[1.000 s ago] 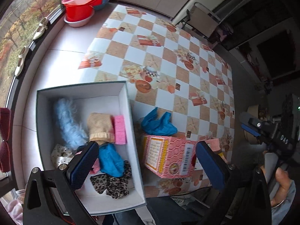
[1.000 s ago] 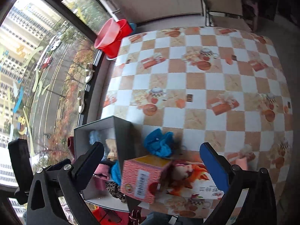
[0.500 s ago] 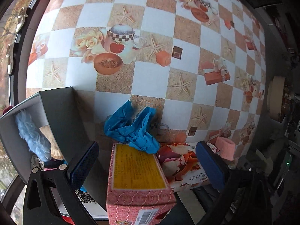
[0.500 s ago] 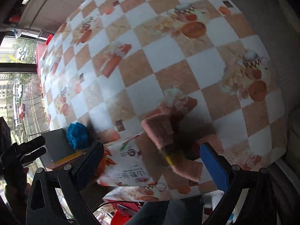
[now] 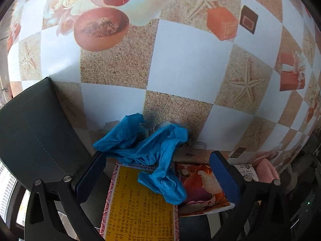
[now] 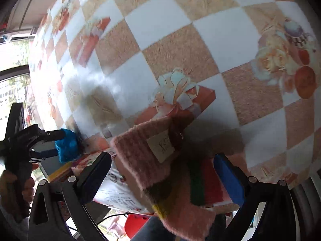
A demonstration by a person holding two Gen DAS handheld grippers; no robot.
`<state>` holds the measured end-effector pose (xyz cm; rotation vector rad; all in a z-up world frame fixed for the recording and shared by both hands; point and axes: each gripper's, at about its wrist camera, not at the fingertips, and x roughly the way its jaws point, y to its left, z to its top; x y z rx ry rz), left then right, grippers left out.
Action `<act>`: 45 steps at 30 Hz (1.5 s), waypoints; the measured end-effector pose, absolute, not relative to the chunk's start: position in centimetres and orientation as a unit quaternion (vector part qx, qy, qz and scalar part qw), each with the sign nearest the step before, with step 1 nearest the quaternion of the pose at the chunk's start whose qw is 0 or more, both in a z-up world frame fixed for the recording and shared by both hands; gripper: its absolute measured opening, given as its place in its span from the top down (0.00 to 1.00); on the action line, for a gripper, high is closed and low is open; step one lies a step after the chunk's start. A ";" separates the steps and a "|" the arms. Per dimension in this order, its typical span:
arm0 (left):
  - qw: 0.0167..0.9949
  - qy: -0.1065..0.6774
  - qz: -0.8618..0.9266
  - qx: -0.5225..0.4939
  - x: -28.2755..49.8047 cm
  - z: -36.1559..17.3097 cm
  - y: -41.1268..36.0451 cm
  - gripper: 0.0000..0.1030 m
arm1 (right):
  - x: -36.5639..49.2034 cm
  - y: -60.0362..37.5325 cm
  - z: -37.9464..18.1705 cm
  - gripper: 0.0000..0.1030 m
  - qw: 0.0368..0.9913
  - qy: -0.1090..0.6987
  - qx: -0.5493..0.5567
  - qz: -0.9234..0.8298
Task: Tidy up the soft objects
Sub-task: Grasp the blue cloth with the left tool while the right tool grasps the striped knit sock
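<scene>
The crumpled bright-blue thin plastic glove (image 5: 152, 150) lies half on the bench and half draped over the near end of the pink cardboard box with a yellow printed panel (image 5: 138, 204), just beside the dark grey wall of the storage box (image 5: 36, 132). The left claw (image 5: 156, 178) hangs over it with its jaws spread wide, one blue pad on each side, and nothing is held. The risk here, as I judge it, is that the slack film gives little to pinch: a closing grip could catch only a loose fold and let the rest slide off, or clamp the pink box's edge along with it and drag the box.

The fuzzy pink knitted cloth with a white paper tag (image 6: 148, 158) sits at the bench's near edge, partly over a glossy flower-printed packet (image 6: 120, 192), and it overhangs the edge. The right claw (image 6: 160, 178) is also wide and empty, straddling it. A shallow grab could push the cloth off the checked, picture-printed bench covering (image 6: 176, 52) to the floor, or pick up the packet beneath. The two claws are near each other, so lifting both together could make them collide.
</scene>
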<state>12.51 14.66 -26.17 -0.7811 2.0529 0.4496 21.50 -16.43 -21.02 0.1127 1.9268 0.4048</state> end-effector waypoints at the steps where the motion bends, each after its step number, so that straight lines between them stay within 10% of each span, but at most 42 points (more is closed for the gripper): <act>1: 0.429 0.829 0.178 -0.312 12.5 -26.6 14.5 0.00 | 21.4 -16.3 -21.4 0.00 0.547 0.818 0.043 0.172; 11: 0.415 0.822 0.172 -0.349 12.3 -28.0 14.5 0.11 | 22.2 -18.2 -22.9 0.22 0.510 0.836 0.104 0.173; 15: 0.423 0.815 0.163 -0.362 12.2 -28.0 14.5 0.46 | 22.5 -19.9 -24.0 0.72 0.488 0.847 0.143 0.152; 18: 0.441 0.804 0.146 -0.371 12.2 -27.5 14.5 0.66 | 22.5 -20.9 -24.4 0.81 0.483 0.851 0.148 0.142; 34: 0.583 0.752 0.064 -0.300 15.3 -20.2 11.3 0.77 | 22.7 -26.1 -20.5 0.81 0.521 0.810 0.216 0.160; 38: 0.559 0.786 0.098 -0.246 15.9 -21.2 11.1 0.57 | 22.9 -26.1 -19.3 0.80 0.542 0.802 0.179 0.173; 42: 0.545 0.789 0.132 -0.251 15.4 -21.7 12.7 0.34 | 22.2 -23.9 -18.8 0.29 0.546 0.809 0.113 0.188; 45: 0.528 0.797 0.142 -0.258 15.7 -22.9 12.9 0.30 | 22.0 -22.7 -19.0 0.29 0.565 0.799 0.062 0.197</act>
